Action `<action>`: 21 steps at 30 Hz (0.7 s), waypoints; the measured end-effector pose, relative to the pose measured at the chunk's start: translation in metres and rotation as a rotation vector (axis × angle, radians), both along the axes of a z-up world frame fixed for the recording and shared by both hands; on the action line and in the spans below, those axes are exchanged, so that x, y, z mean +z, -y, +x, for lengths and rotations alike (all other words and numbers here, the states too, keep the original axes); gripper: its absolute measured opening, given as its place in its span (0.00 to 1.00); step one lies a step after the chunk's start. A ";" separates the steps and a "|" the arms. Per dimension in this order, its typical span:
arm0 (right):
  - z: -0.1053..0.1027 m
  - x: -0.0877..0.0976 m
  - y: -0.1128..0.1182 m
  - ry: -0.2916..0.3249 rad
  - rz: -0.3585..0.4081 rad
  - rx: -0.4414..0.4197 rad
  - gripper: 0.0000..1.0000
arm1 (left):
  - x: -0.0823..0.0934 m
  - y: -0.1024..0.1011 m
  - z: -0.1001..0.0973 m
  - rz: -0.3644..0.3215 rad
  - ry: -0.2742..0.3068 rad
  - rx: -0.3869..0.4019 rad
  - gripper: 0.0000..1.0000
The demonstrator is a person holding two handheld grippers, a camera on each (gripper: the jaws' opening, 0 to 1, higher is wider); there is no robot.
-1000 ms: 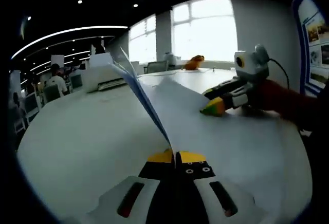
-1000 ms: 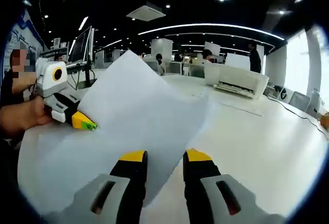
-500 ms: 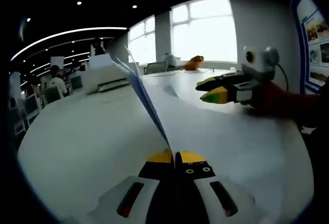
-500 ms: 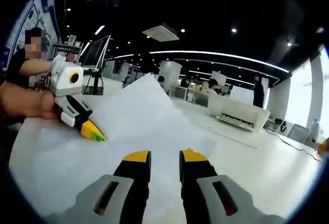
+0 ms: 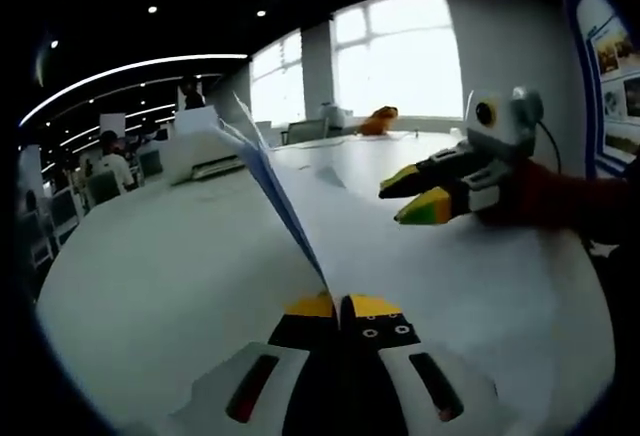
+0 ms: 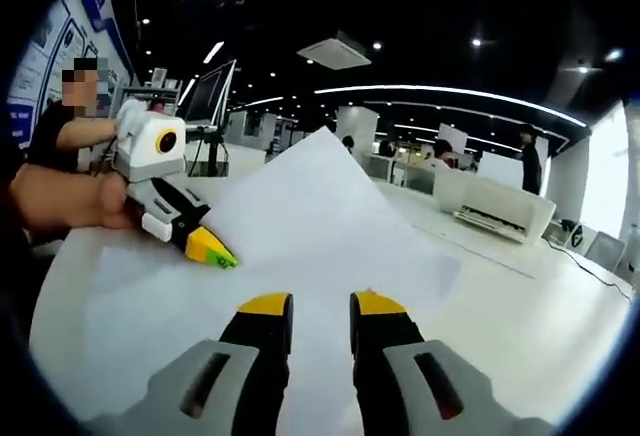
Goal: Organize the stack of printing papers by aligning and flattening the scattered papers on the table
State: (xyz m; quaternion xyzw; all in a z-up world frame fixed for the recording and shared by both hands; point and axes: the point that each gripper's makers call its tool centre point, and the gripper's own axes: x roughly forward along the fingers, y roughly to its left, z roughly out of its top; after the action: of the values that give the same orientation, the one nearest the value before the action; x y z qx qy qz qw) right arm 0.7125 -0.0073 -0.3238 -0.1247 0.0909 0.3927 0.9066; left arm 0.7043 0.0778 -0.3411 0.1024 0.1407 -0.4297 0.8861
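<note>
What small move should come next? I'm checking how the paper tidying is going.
Probably bring the open right claw down onto the lifted sheet: the left claw pinches its edge so it stands off the table, with nothing pressing it flat.

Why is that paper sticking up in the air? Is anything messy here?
Yes. The left gripper is shut on a white paper sheet, holding it tilted up off the white table rather than flat. More white paper lies spread beneath. The open right gripper hovers beside it, holding nothing.
</note>
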 end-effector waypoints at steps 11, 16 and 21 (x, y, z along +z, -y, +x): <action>-0.004 -0.022 -0.004 -0.092 -0.077 0.000 0.13 | 0.000 -0.001 0.001 0.014 0.021 0.012 0.09; -0.005 -0.024 -0.005 -0.138 -0.048 0.007 0.13 | 0.000 -0.004 0.002 0.024 0.039 0.028 0.14; -0.006 -0.025 -0.005 -0.147 -0.042 0.014 0.13 | 0.001 -0.009 0.003 0.034 0.067 0.048 0.23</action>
State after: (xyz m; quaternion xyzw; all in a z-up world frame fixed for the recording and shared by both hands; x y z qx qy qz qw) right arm 0.7068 -0.0019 -0.3484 -0.1153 0.1648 0.4052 0.8918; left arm 0.7077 0.0866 -0.3397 0.1284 0.1208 -0.4023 0.8984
